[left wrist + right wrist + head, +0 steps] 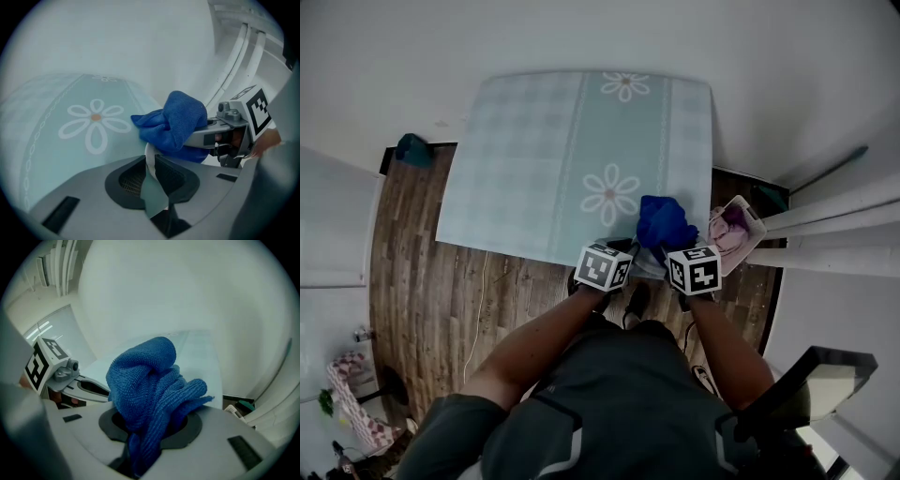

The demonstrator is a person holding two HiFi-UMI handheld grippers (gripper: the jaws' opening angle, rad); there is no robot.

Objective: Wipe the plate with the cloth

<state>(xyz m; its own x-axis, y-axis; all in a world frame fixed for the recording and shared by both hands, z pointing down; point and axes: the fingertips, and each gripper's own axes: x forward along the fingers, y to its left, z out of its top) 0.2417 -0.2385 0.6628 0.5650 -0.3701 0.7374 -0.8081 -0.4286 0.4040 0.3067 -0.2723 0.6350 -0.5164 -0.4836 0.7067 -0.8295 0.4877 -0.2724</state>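
A crumpled blue cloth (664,223) hangs over the near right corner of the table, with my right gripper (143,437) shut on its lower folds. The cloth (150,385) fills the right gripper view. A thin white plate (150,158) stands edge-on between the jaws of my left gripper (151,165), whose dark pads sit against both sides of its rim. In the head view the plate (648,266) is a pale patch between the two marker cubes, mostly hidden. The cloth (174,123) lies against the plate's upper edge. The grippers are close together, the left (628,250) beside the right (662,251).
The table (534,169) carries a pale blue checked covering with white daisies. A pink and white bag (733,232) sits just off its right edge. A teal object (412,148) lies on the wooden floor at the far left. White walls close in behind and to the right.
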